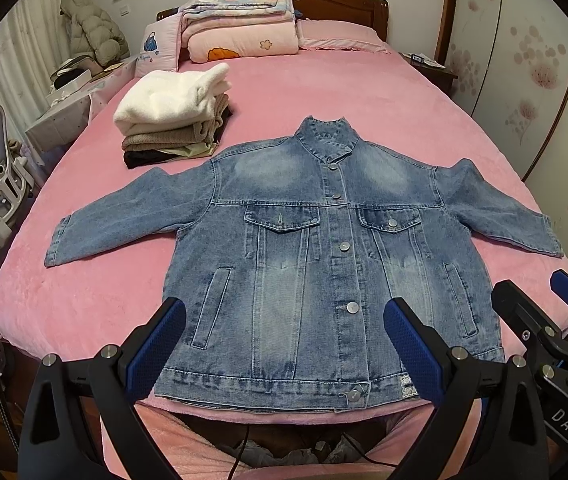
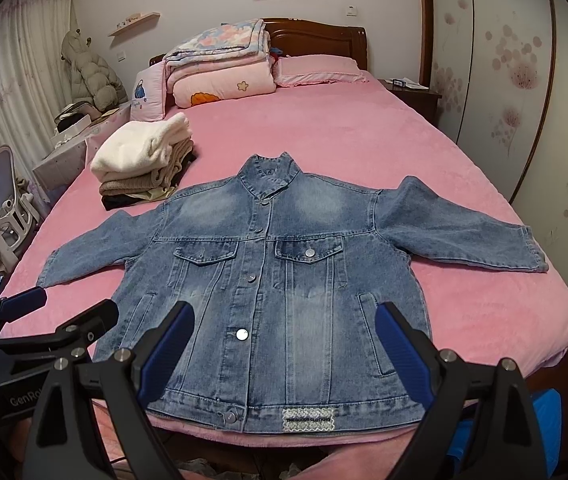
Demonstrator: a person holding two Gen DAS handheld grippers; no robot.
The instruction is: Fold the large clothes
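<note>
Both grippers, left (image 1: 284, 344) and right (image 2: 284, 350), hover with jaws released over the jacket (image 1: 303, 264), spread flat and unfolded on the bed (image 1: 323, 92). Folded clothes (image 1: 172, 116) sit stacked beyond; folding hasn't begun.

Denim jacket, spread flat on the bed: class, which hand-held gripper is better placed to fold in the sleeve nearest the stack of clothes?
Probably left. The left hand-held gripper, open, hangs over the denim jacket on that sleeve's side; the right hand-held gripper sits further away.
</note>
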